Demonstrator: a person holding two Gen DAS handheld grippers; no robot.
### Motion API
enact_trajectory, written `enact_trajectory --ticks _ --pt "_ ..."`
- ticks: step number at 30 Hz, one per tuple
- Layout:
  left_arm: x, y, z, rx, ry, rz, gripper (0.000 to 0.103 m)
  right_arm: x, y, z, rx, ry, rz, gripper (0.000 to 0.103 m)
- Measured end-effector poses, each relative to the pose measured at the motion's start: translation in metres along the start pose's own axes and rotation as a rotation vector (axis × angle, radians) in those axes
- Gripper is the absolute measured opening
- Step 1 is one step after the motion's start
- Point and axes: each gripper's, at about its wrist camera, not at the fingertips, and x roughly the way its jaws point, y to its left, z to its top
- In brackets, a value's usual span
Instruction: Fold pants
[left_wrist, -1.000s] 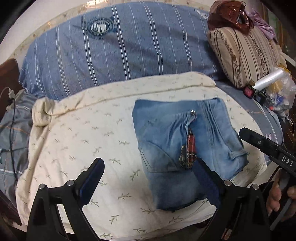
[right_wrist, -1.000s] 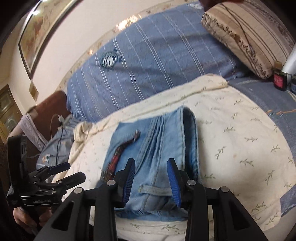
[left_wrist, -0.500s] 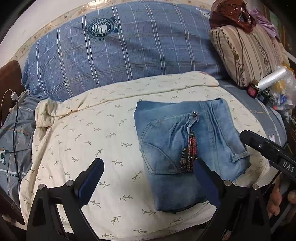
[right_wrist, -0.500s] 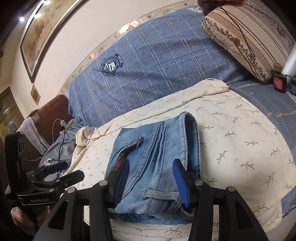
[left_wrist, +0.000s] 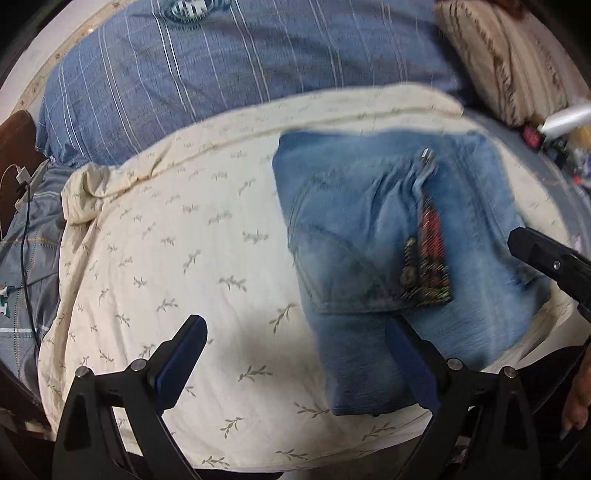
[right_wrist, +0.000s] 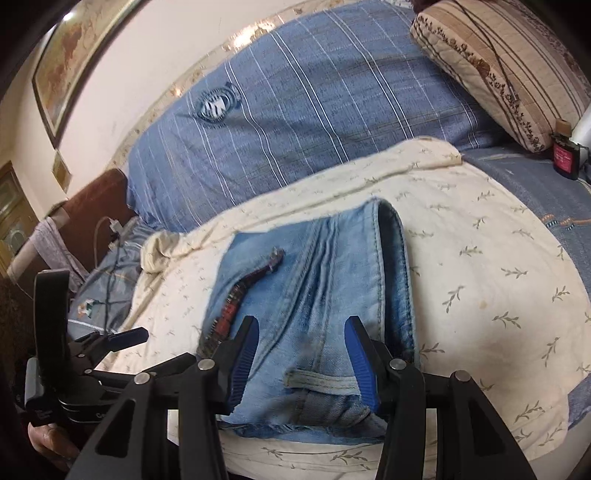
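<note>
Pants (left_wrist: 388, 236): one pair of blue denim is seen, folded into a compact stack and laid flat on the cream sheet (left_wrist: 177, 258), near the front edge of the bed.
Long axis: in the left wrist view the stack is longer from front to back; the short edges are turned toward the blue pillow (left_wrist: 236, 62) and toward the grippers.
Waistband: its curved edge is seen along the right side of the stack in the right wrist view, with one belt loop (right_wrist: 321, 382) at the near end.
Pocket lining: one red patterned strip (left_wrist: 430, 258) is shown at an open pocket on top.
Left gripper (left_wrist: 295, 362): its jaws are spread wide, nothing is held; one finger is over the sheet, the other over the near edge of the pants.
Right gripper (right_wrist: 301, 362): its jaws are parted over the near end of the pants; no cloth is pinched.
Pillows: two are counted, one blue and one beige striped pillow (right_wrist: 498, 62).
</note>
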Motion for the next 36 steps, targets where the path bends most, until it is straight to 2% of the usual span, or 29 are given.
enact_trajectory --ticks 3,4,11,16,19,23,29,36 --pt "0.005 -0.001 -0.004 0.000 -0.009 -0.007 0.101 0.022 -0.010 -0.001 0.044 0.102 -0.044 0.052" --pt "0.006 0.000 -0.004 -0.004 -0.016 0.004 0.103 0.025 -0.012 -0.001 0.051 0.111 -0.043 0.052" --pt "0.012 0.009 -0.007 -0.034 -0.011 -0.064 0.103 0.032 -0.016 0.000 0.043 0.142 -0.016 0.056" --pt "0.020 0.009 -0.010 -0.035 -0.005 -0.088 0.103 0.033 -0.025 0.001 0.089 0.147 0.052 0.060" --pt "0.030 0.016 -0.012 -0.091 0.023 -0.138 0.103 0.035 -0.030 0.001 0.123 0.151 0.091 0.061" --pt "0.029 0.011 -0.011 -0.062 0.015 -0.111 0.103 0.036 -0.031 0.001 0.120 0.154 0.110 0.061" --pt "0.008 0.008 -0.007 -0.037 -0.012 -0.038 0.103 0.019 -0.028 0.002 0.115 0.104 0.127 0.060" --pt "-0.025 0.013 0.002 -0.038 -0.117 0.020 0.103 -0.019 -0.036 0.006 0.136 -0.079 0.117 0.061"
